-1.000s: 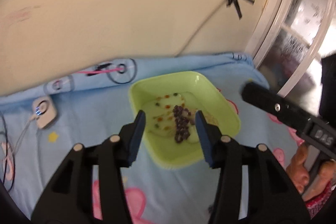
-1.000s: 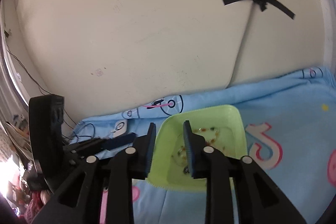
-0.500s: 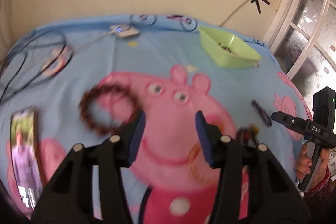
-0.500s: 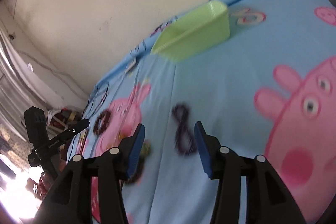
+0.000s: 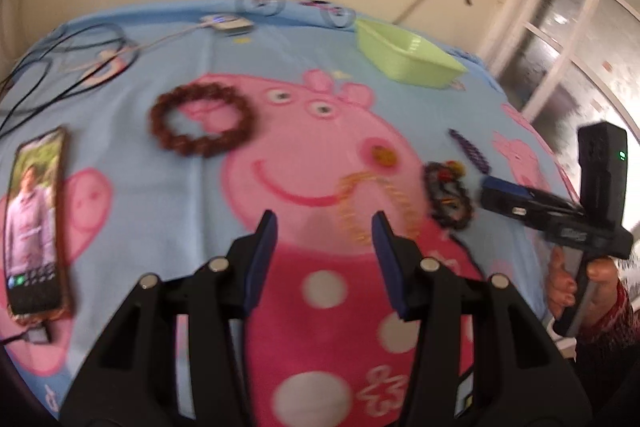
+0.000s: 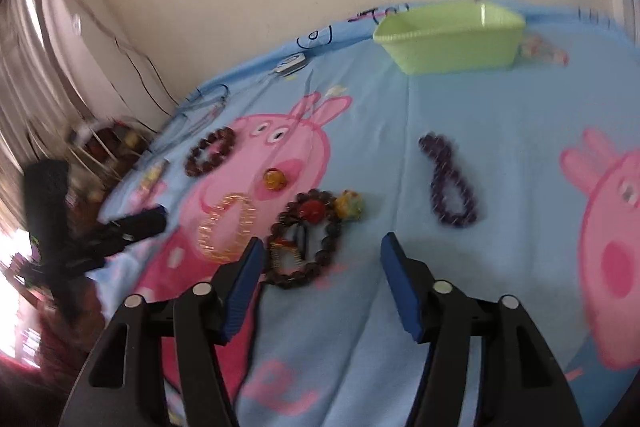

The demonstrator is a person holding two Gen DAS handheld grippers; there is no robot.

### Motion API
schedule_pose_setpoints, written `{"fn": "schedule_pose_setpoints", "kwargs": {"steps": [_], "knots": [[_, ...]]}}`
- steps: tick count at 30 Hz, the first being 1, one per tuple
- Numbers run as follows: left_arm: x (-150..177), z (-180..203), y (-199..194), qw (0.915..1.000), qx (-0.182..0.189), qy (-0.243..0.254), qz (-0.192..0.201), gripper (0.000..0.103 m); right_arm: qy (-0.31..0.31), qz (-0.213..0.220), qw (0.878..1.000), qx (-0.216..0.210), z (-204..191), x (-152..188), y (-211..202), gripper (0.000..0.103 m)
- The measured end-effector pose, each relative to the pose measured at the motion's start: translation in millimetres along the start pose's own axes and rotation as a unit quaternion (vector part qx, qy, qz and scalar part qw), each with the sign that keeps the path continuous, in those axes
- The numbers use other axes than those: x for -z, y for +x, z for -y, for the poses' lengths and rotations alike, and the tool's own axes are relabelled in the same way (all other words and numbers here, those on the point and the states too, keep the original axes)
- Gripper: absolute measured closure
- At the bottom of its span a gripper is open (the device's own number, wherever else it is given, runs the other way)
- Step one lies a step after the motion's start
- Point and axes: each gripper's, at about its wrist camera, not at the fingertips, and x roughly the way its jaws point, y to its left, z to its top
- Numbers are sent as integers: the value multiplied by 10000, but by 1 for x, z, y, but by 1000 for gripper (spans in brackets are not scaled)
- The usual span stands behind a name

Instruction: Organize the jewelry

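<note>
- Left tool [image 5: 323, 223] hovers with fingers apart, empty, above the blue cartoon-pig blanket [image 5: 200, 187]; a gold chain bracelet [image 5: 374, 205] lies just ahead.
- Right tool [image 6: 322, 251] is also spread and empty; a dark beaded bracelet [image 6: 308, 243] lies just ahead-left.
- A light-green plastic tray [image 6: 452, 41] sits far ahead by the blanket's far edge, with bare blanket between.

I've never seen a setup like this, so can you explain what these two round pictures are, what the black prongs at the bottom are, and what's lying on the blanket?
Each picture comes from a fisheye camera on a hand-held gripper, looking out along its two fingers. The black prongs are those fingers: the left gripper in one view, the right gripper in the other. A person holds both; no robot arm is involved. Both stand open and hold nothing.

On the cartoon blanket lie jewelry pieces: a brown bracelet, a gold chain, a dark bracelet with colored beads, a purple bracelet and an amber bead. A green tray sits at the far edge, a phone at the left.
</note>
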Motion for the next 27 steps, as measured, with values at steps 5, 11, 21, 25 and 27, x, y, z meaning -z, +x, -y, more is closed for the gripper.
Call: {"fn": "schedule_pose_setpoints", "kwargs": {"steps": [5,11,21,25,27], "knots": [[-5,47,13,9974,193,689,21,56,-445,-92,9985,314,-4,-5,6,102],[-4,76,25,9935,254,1103,-87,56,-201,-138,9997,90,12,-17,20,103],[-8,101,52,9870,226,1564,-277,60,155,43,9998,84,36,0,0,103],[-12,103,68,9856,225,1620,-430,74,240,83,9997,-12,39,0,-2,103],[-13,102,76,9850,189,1623,-548,79,262,87,9996,-62,40,-1,-2,103]]}}
